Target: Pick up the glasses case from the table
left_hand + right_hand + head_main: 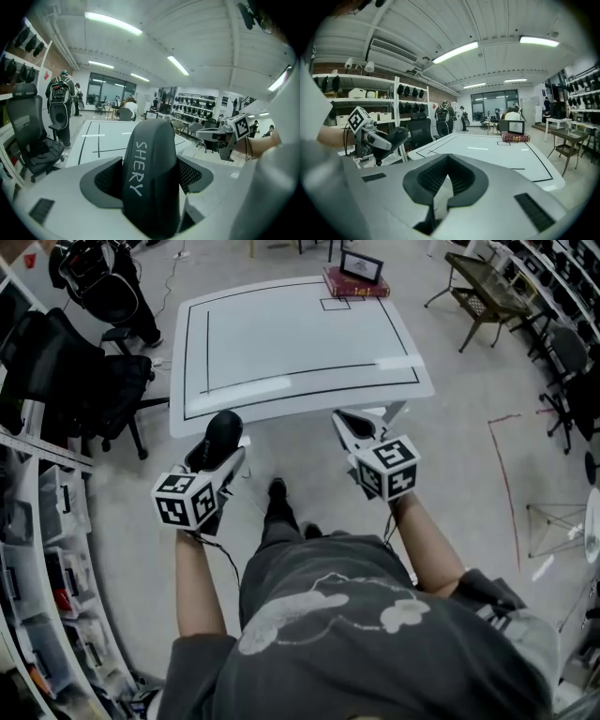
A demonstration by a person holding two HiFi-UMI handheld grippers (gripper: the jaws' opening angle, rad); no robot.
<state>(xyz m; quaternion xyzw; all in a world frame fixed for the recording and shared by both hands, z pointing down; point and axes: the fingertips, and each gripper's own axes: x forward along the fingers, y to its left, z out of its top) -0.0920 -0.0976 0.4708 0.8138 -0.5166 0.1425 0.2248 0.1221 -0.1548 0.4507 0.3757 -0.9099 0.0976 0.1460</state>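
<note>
The glasses case (219, 430) is black, rounded and long, and sits between the jaws of my left gripper (223, 448). In the left gripper view the case (150, 178) stands upright between the dark pads (105, 180), with white lettering on it. It hangs in the air just short of the white table's (300, 334) near edge, off the tabletop. My right gripper (349, 423) hovers beside it to the right with nothing in it. Its pads (429, 180) meet at the tips in the right gripper view. That view also shows the held case (396, 136) at the left.
The table has black taped lines. A stack of books (356, 283) with a picture frame (361, 265) on top stands at its far edge. Office chairs (94, 381) stand left of the table, shelves (47, 549) run along the left, and a small side table (483, 287) stands at the far right.
</note>
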